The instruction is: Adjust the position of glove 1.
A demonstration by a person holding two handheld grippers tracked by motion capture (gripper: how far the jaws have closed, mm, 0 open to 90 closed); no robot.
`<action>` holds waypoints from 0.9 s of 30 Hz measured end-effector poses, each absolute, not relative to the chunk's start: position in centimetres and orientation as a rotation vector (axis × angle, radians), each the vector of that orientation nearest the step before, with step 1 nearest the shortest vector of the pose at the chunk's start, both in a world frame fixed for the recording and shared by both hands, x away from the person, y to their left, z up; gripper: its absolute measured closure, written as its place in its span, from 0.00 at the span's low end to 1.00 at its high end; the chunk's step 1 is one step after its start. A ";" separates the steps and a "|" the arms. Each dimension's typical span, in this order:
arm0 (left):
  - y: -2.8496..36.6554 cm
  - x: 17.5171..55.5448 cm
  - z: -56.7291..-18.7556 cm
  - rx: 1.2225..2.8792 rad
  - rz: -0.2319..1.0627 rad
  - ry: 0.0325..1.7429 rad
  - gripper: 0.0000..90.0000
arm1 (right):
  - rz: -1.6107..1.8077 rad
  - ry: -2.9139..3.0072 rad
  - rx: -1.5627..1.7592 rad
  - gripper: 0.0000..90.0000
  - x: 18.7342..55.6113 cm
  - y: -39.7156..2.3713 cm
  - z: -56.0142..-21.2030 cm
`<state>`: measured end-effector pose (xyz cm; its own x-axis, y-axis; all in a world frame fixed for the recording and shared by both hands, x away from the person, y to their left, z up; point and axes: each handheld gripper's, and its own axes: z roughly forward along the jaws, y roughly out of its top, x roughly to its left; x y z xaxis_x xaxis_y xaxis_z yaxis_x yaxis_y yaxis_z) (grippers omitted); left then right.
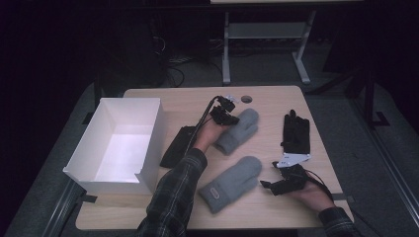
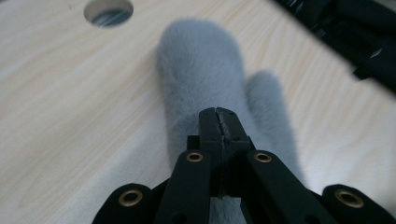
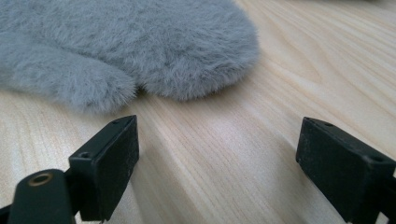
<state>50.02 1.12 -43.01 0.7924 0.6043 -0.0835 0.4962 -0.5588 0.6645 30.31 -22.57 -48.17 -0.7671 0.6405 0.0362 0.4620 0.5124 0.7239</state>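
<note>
On the light wooden desk [image 1: 267,96] lie two fluffy grey mittens. The far grey mitten [image 1: 239,131] is near the middle of the desk. The near grey mitten [image 1: 232,183] lies closer to the person. A black glove with fingers [image 1: 295,133] lies off to the right, and a flat black thing [image 1: 177,146] lies between the far mitten and the big white open box [image 1: 118,143] on the left.

The left gripper [image 1: 231,120] sits right over the far mitten. In the left gripper view, its jaws are pressed together, and the soft grey fur [image 2: 201,79] is just under and past the tips. I cannot tell if a bit of fur is pinched between them.

The right gripper [image 1: 267,185] rests low by the tip of the near mitten, with its jaws spread wide and nothing in them. The mitten's thumb [image 3: 79,86] is just ahead of it.

It looks like the picking-up step for the far mitten. Next, the left hand should lift gently, and if the mitten comes up, carry it over to the box, probably.
</note>
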 end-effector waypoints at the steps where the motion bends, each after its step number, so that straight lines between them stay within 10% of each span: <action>1: 1.0 50.2 -43.4 2.292 0.198 0.815 1.00 | 1.100 2.519 0.936 0.15 30.3 -22.6 -48.2; 27: 6.9 44.5 -45.3 2.335 0.104 0.774 1.00 | 1.096 2.517 0.940 0.15 30.3 -22.5 -48.2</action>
